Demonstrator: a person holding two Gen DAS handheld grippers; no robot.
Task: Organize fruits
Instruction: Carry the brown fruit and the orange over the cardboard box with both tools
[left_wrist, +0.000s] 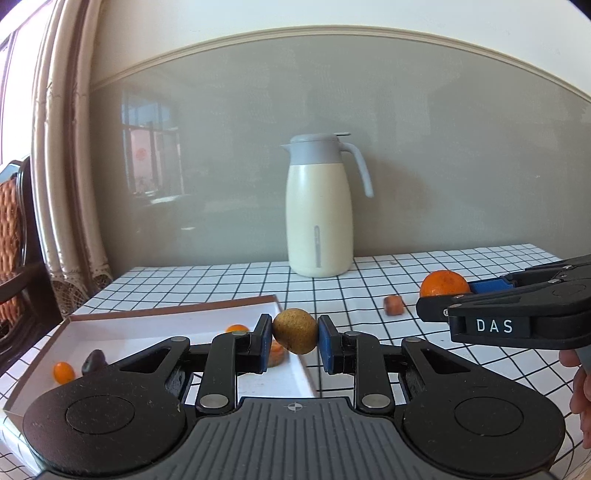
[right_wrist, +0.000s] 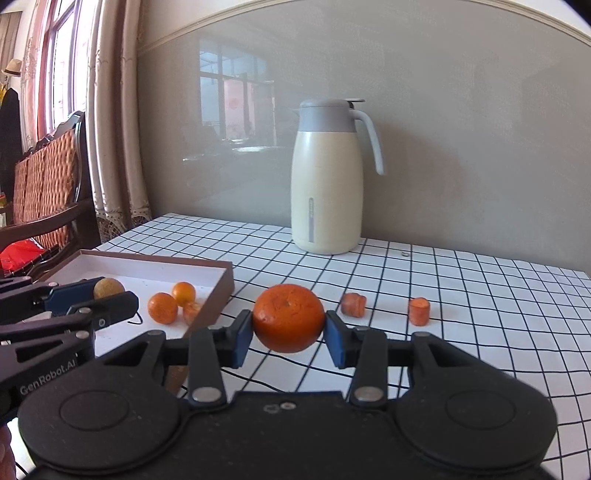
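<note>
L tongs: your left gripper (left_wrist: 295, 338) is clamped on a brown kiwi (left_wrist: 295, 331), pads tight on both its sides; fruit clear of the table.
R tongs: your right gripper (right_wrist: 289, 334) is clamped on a mandarin (right_wrist: 288, 318), also carried in the air.
Box: shallow white box (right_wrist: 221, 275) w/ brown walls sits at the table's left edge; its right wall faces the open cloth.
In box: three small orange fruits (right_wrist: 162, 307) grouped near the right wall; a dark fruit (left_wrist: 94, 361) nearer the left end.
Key relation: box lies left of both tongs. Your L tongs are nearer, the kiwi over the box's right wall, about at its near right corner. R tongs w/ mandarin hang over bare cloth just right of that wall.
Kiwi axis: long axis runs roughly up-down btwn the pads, slightly tilted.
Leftovers: two carrot-like chunks (right_wrist: 354, 304) on the cloth right of the mandarin, apart from each other; exact type unclear.
Other: cream jug (right_wrist: 327, 177) at the table's far edge, well clear.
Next, my guess: you drop the kiwi first, then bring the mandarin leftward over the wall.
Risk: the two tongs crowd near that corner; watch for a bump.
</note>
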